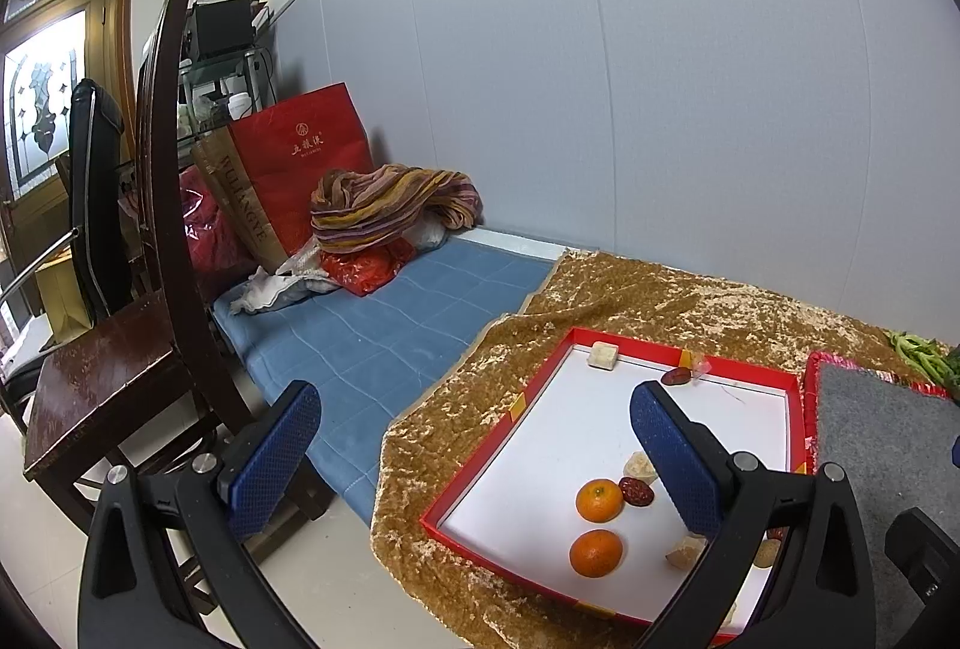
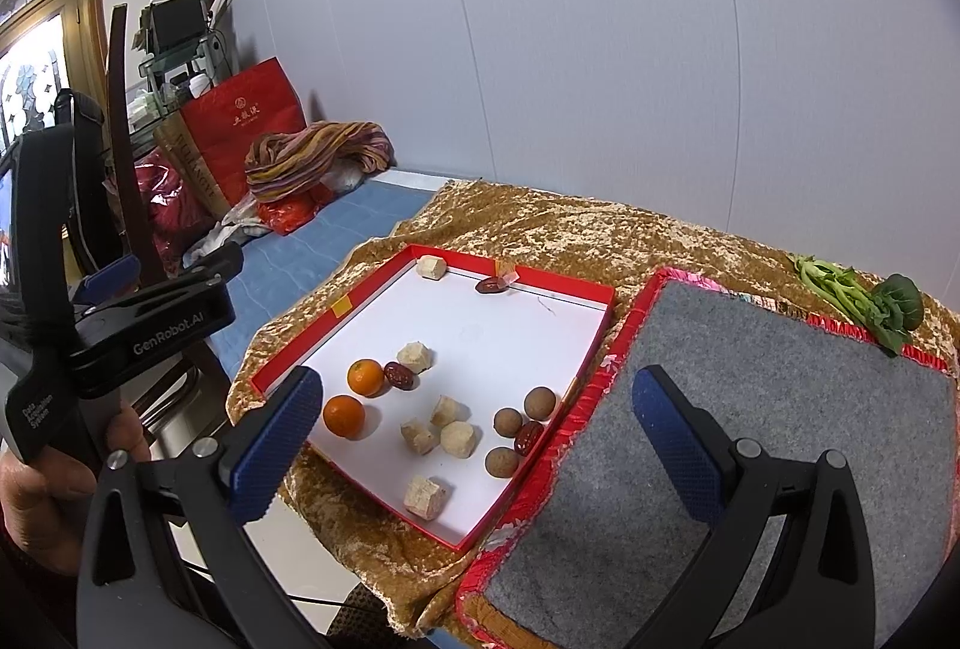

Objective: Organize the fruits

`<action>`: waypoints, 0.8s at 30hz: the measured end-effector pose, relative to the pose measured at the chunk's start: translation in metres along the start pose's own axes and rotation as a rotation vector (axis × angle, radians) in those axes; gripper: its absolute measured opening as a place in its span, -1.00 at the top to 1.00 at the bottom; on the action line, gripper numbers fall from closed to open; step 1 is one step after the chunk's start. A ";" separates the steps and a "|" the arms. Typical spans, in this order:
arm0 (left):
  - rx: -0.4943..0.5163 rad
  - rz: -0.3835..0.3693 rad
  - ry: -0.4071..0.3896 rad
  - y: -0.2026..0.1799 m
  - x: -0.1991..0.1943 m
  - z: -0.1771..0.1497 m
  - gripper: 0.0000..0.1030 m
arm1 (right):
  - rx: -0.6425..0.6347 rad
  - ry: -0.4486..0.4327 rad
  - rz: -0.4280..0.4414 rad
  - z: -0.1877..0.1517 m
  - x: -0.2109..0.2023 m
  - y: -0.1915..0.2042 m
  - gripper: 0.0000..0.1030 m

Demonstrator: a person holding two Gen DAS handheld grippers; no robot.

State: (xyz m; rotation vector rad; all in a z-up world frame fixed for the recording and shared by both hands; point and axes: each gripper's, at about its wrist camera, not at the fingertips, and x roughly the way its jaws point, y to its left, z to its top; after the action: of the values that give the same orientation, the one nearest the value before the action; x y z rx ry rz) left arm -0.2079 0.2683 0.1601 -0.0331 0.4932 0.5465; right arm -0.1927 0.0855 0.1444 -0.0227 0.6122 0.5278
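Left claw (image 1: 474, 445) and right claw (image 2: 474, 430) are both hanging wide open and empty, red tray (image 2: 591, 385) rim below, bare grey mat (image 2: 750, 409) lying right.

We see two round oranges (image 2: 344, 415) (image 2: 365, 377) lying close together at centre left of the right wrist frame, one red date (image 2: 399, 376) touching the farther orange, and three brown longans (image 2: 508, 421) toward centre right.
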 end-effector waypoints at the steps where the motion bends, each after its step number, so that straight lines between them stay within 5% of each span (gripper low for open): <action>1: 0.001 0.000 -0.001 0.000 0.000 0.000 -1.00 | 0.000 0.000 0.000 0.000 0.000 0.000 -0.99; 24: 0.002 -0.009 0.000 0.000 0.000 0.002 -1.00 | -0.007 0.001 0.003 0.000 0.001 0.002 -0.99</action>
State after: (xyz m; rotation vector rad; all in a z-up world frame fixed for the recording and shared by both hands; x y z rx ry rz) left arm -0.2065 0.2685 0.1621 -0.0332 0.4931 0.5375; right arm -0.1932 0.0877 0.1443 -0.0286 0.6111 0.5324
